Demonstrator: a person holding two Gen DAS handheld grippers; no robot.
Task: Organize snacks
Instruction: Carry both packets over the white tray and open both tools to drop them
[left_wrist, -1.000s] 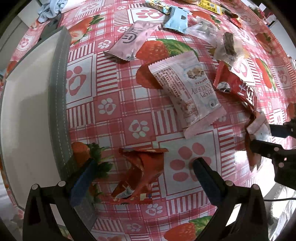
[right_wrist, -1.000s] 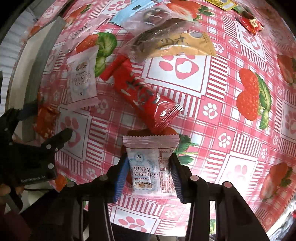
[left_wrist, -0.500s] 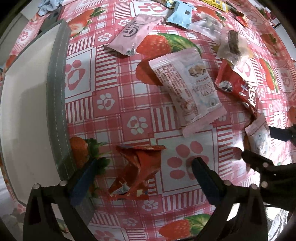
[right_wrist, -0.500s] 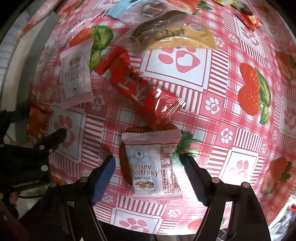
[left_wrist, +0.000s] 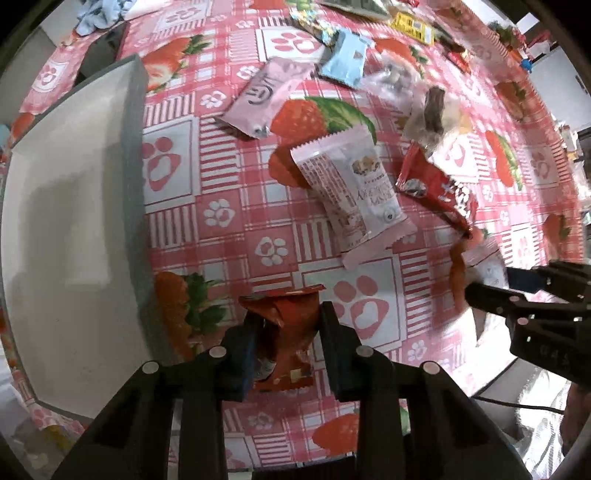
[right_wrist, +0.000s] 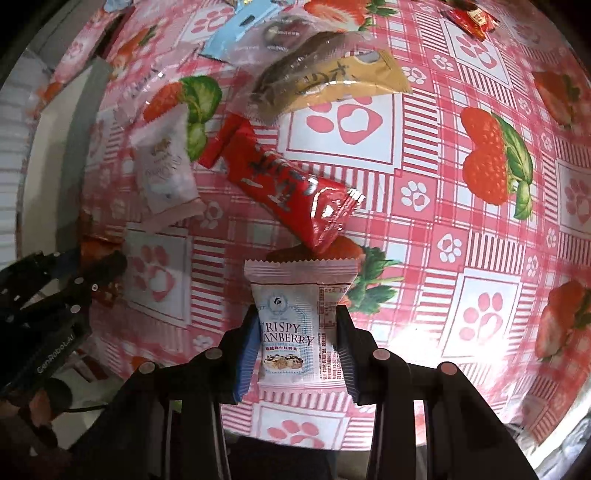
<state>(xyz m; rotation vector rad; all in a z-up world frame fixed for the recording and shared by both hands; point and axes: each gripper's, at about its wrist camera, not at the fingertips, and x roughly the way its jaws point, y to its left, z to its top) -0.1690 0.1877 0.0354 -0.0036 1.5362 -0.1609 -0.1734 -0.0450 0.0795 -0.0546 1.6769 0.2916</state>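
Note:
My left gripper (left_wrist: 290, 325) is shut on a crumpled red-orange snack packet (left_wrist: 290, 332) on the strawberry tablecloth, just right of a white tray with a grey rim (left_wrist: 135, 192). My right gripper (right_wrist: 297, 325) is shut on a white and pink "Crispy Cranberry" packet (right_wrist: 295, 314). A long red bar wrapper (right_wrist: 288, 184) lies just beyond it. A second cranberry packet (left_wrist: 351, 192) lies in the middle of the left wrist view. The right gripper also shows at the right edge of the left wrist view (left_wrist: 517, 291).
Several more snacks lie farther back: a pink packet (left_wrist: 266, 96), a light blue packet (left_wrist: 347, 59), a clear bag with a brown snack (right_wrist: 295, 77) and a tan packet (right_wrist: 354, 81). A blue cloth (left_wrist: 96, 14) lies at the far left corner.
Both grippers closed from wide open. The left one moved forward and clamped the red-orange packet. The right one clamped the cranberry packet.

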